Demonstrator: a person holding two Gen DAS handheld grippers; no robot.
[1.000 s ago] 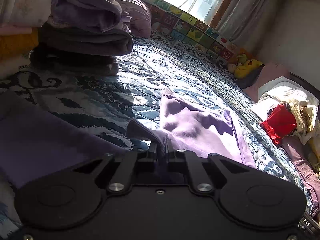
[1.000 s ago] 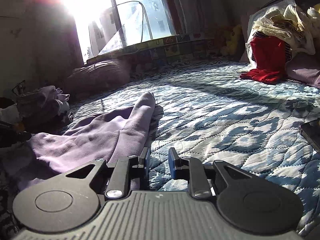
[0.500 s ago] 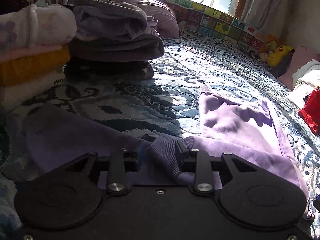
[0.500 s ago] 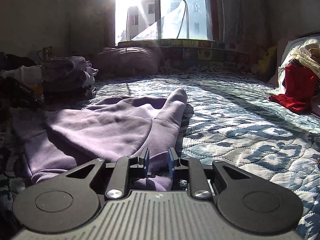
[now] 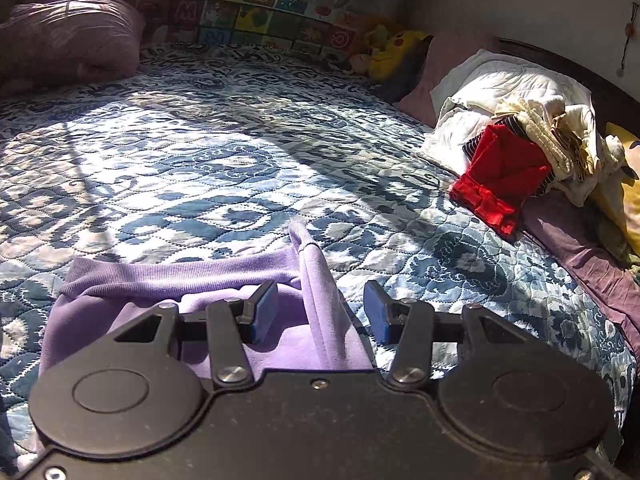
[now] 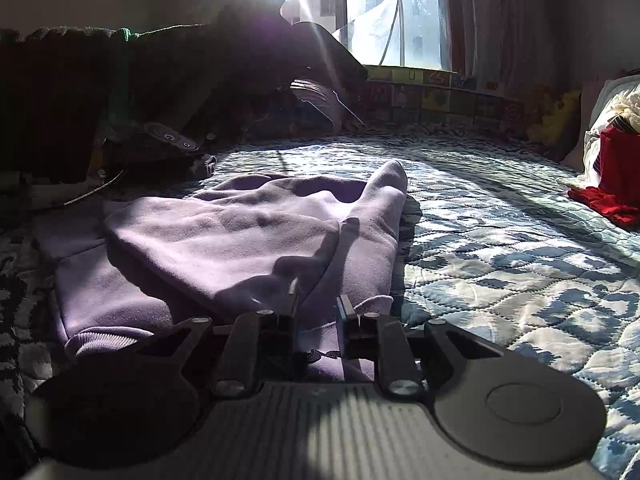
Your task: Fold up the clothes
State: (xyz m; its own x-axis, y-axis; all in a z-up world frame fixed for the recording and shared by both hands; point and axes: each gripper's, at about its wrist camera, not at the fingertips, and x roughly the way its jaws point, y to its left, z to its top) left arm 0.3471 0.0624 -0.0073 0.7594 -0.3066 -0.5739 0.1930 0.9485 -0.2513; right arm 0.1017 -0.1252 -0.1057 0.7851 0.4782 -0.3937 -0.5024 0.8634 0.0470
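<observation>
The left gripper [image 5: 321, 312] is standing wide open, its blue-padded fingers [image 5: 264, 312] spread apart and hovering over the purple sweatshirt [image 5: 176, 304], gripping nothing; a narrow folded sleeve [image 5: 316, 280] of that garment is running up between the fingers toward 12 o'clock. The ribbed hem [image 5: 168, 274] is lying across at 10 o'clock of the gripper.

The right gripper [image 6: 318, 312] is sitting with its fingers [image 6: 348, 314] parted only narrowly, poised at the near edge of the same sweatshirt [image 6: 248, 236]; cloth is lying in the gap, but whether the pads are pinching it cannot be told. The garment is spreading flat from the gripper toward 11 o'clock, one fold rising to a point at 12 o'clock.

The sweatshirt is resting on a blue patterned quilt [image 5: 208, 152]. At 2 o'clock in the left view, a red garment [image 5: 500, 176] is lying against a heap of pale clothes [image 5: 532, 120]. A yellow plush toy [image 5: 388, 52] is sitting at 1 o'clock by the alphabet mat [image 5: 248, 12].
</observation>
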